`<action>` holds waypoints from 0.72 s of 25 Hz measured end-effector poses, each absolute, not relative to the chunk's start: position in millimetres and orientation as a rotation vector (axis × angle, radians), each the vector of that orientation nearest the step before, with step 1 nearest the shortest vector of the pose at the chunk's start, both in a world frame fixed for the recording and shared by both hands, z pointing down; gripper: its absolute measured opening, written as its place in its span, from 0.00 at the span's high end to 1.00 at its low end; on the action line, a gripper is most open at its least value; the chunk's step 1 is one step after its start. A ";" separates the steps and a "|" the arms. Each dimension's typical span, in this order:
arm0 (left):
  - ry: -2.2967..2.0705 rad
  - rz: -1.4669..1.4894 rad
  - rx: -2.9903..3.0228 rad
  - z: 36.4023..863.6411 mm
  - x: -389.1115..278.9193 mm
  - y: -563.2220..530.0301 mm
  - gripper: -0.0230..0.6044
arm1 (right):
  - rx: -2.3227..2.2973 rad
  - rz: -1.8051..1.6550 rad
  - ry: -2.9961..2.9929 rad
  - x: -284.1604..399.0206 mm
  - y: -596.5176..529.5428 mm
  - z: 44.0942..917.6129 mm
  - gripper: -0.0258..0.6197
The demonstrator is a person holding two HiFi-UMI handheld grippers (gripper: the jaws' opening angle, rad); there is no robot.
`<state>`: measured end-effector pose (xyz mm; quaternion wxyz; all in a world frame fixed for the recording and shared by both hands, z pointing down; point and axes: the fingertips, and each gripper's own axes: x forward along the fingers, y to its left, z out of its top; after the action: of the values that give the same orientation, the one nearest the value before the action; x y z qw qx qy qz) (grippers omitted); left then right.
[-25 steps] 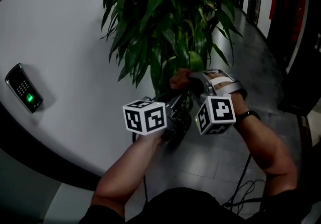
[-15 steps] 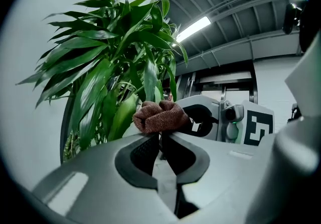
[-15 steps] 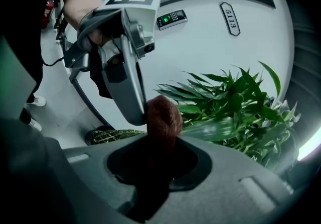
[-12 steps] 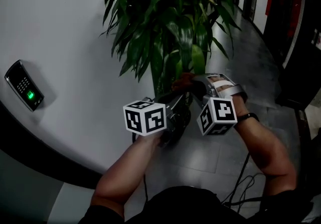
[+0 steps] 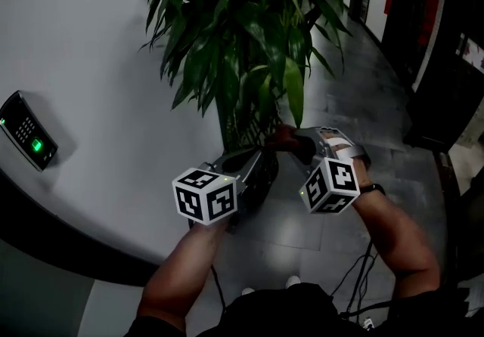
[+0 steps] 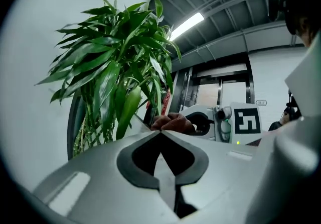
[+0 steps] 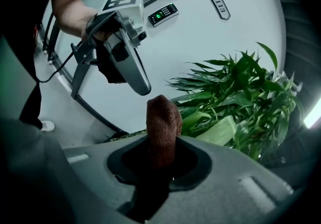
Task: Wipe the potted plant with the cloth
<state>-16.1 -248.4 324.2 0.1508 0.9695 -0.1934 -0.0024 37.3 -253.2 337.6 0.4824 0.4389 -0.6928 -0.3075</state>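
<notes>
The potted plant (image 5: 242, 41) stands against the curved white wall, its long green leaves spreading over both grippers. My right gripper (image 5: 293, 143) is shut on a brown cloth (image 5: 281, 134), which sticks up between its jaws (image 7: 163, 122) below the lowest leaves (image 7: 220, 130). My left gripper (image 5: 265, 156) is just left of the cloth; its jaws have just been closing and now meet (image 6: 160, 131) with nothing between them. A drooping leaf (image 6: 128, 110) hangs beside its tips. The pot is hidden behind the grippers.
A keypad (image 5: 26, 139) with a green light is fixed to the white wall (image 5: 98, 78) on the left, and a room sign (image 7: 219, 3) above it. Grey tiled floor (image 5: 355, 101) runs along a corridor to the right. Cables (image 5: 355, 275) trail by my feet.
Both grippers have come down and slightly towards me, away from the upper leaves. The left gripper's cube has shifted left. The cloth stays in the right gripper.
</notes>
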 end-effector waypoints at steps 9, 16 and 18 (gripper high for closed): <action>-0.767 0.115 2.873 354.0 -42.0 -213.5 0.94 | 1.291 -0.390 -2.222 35.4 -206.4 356.9 0.85; -0.894 0.117 2.811 382.1 -34.1 -152.9 0.94 | 1.516 -0.002 -2.546 93.1 -137.1 376.6 0.85; -0.909 0.104 2.776 391.8 -28.2 -132.1 0.94 | 1.548 0.087 -2.579 111.9 -116.1 388.2 0.85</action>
<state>-28.2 -132.1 391.8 0.1091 0.9441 -0.3090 0.0355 111.9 -116.1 388.2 0.0661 0.5133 -0.8552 0.0290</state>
